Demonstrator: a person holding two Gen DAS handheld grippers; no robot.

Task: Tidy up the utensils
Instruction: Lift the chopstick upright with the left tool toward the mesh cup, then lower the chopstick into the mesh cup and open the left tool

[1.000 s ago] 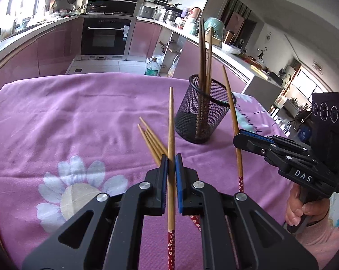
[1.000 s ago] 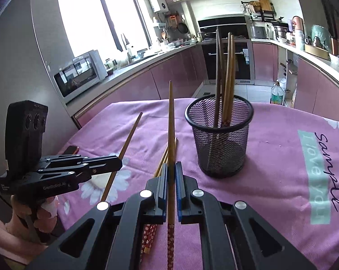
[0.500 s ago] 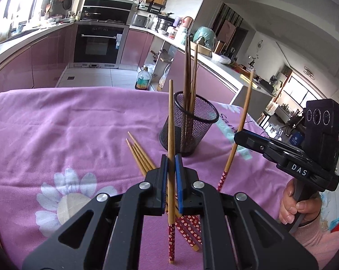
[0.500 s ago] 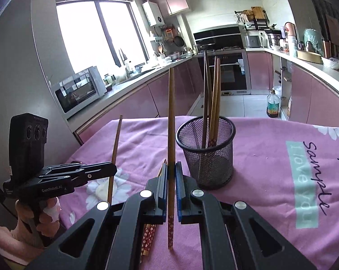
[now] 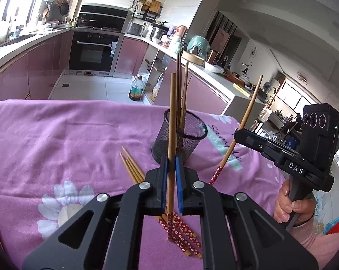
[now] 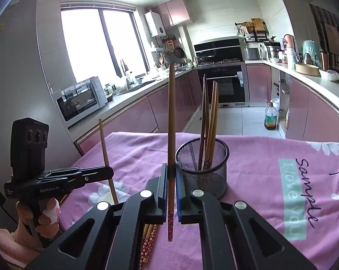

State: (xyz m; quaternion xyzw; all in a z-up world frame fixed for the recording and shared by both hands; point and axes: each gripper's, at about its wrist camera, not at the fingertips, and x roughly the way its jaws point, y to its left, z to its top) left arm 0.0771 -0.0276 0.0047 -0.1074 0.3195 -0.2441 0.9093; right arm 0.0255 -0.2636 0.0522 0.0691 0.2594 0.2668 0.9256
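My left gripper (image 5: 171, 160) is shut on a wooden chopstick (image 5: 172, 112) with a red flowered end, held nearly upright above the purple cloth. My right gripper (image 6: 171, 168) is shut on a like chopstick (image 6: 171, 117), also upright and clear of the cloth. The black mesh cup (image 5: 193, 135) (image 6: 214, 171) stands just beyond both, with three chopsticks (image 6: 208, 117) in it. Several loose chopsticks (image 5: 133, 171) (image 6: 149, 240) lie on the cloth below the grippers. Each view shows the other gripper (image 5: 238, 135) (image 6: 111, 173) from the side with its chopstick.
The table carries a purple cloth (image 5: 57, 139) with daisy prints and a teal lettered strip (image 6: 290, 193). A person's hands (image 5: 288, 204) (image 6: 45, 216) grip both handles. Kitchen counters, an oven (image 5: 95, 51) and an oil bottle (image 6: 271, 118) lie beyond the table's far edge.
Both grippers have risen and tilted up, each keeping its chopstick. The red ends have come off the cloth and the sticks stand more upright. The cup sits lower in both views.
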